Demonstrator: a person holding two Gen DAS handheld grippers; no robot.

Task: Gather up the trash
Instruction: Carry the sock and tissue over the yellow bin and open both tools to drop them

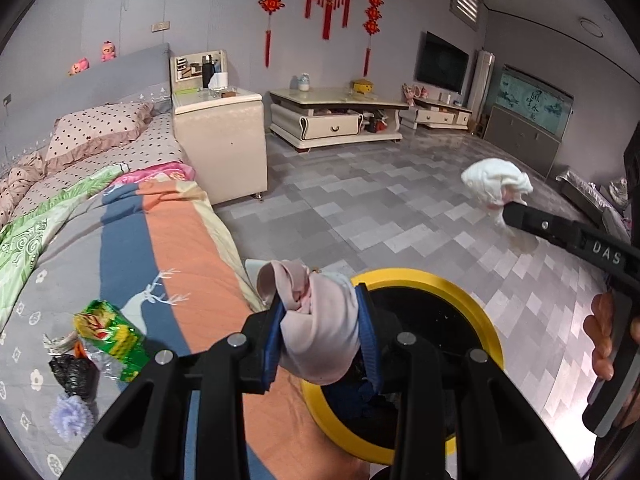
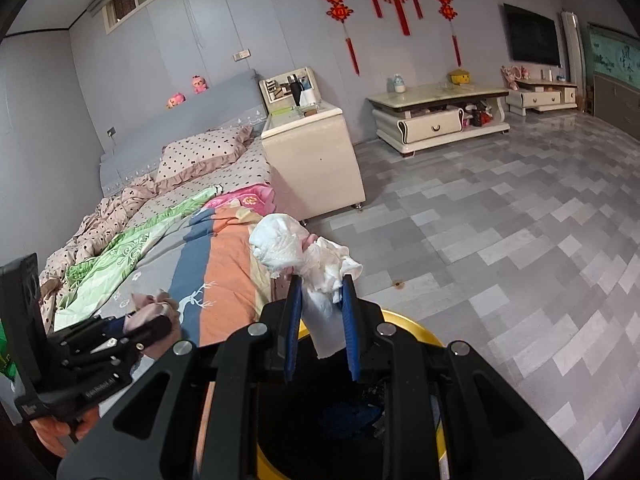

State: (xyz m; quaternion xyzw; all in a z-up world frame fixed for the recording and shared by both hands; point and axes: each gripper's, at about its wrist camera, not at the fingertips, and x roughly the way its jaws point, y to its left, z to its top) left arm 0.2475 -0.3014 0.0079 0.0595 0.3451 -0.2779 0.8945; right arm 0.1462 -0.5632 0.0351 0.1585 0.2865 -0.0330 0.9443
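My left gripper [image 1: 320, 304] is shut on a crumpled pinkish-grey wad [image 1: 316, 332] and holds it over the edge of a yellow-rimmed black bin [image 1: 472, 300] beside the bed. My right gripper [image 2: 320, 284] is shut on a white crumpled tissue wad [image 2: 304, 252] and holds it above the same bin [image 2: 420, 330]. The right gripper also shows in the left wrist view [image 1: 506, 210] with the white wad [image 1: 496, 180]. The left gripper shows in the right wrist view [image 2: 160, 322] with its pinkish wad [image 2: 150, 306]. A green wrapper [image 1: 108, 332], a black bag scrap [image 1: 74, 374] and a lilac wad [image 1: 72, 418] lie on the bedspread.
The bed [image 1: 132, 240] with a patterned cover fills the left. A cream bedside cabinet [image 1: 220, 140] stands at its head. A low cream TV stand [image 1: 336, 116] is against the far wall. Grey tiled floor [image 1: 400, 200] stretches to the right.
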